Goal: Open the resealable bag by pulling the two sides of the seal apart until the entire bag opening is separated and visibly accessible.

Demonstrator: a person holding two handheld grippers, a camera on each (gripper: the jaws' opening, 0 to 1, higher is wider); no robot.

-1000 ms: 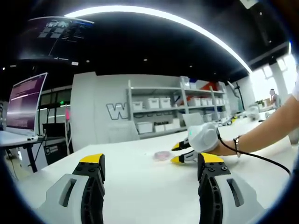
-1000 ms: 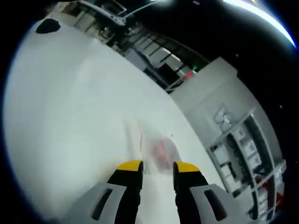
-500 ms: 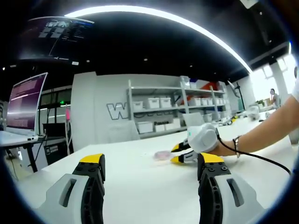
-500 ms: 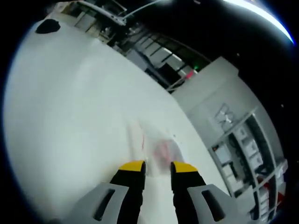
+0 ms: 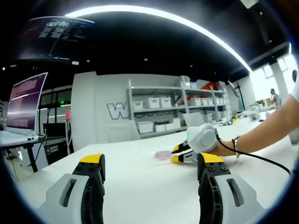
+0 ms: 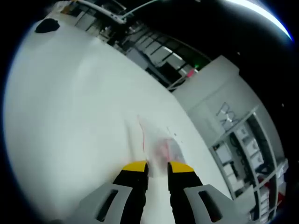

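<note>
A white worktop [image 5: 149, 182] stretches toward a grey wall [image 5: 103, 116] with metal shelves [image 5: 163, 112] of white bins. A curved light strip [image 5: 154, 16] crosses the dark ceiling, and a monitor [image 5: 23, 102] glows at one side.

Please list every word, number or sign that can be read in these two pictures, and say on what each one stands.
"W": a large letter on the grey wall behind the shelves; the following letters are hidden.
Purple monitor: lines of text, too small to read.
Overhead screen: text too blurred to read.
Resealable bag: nothing readable.

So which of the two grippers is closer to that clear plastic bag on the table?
The right gripper: its jaws sit at the bag's near edge. The left gripper is well back across the white table, jaws wide apart.
</note>
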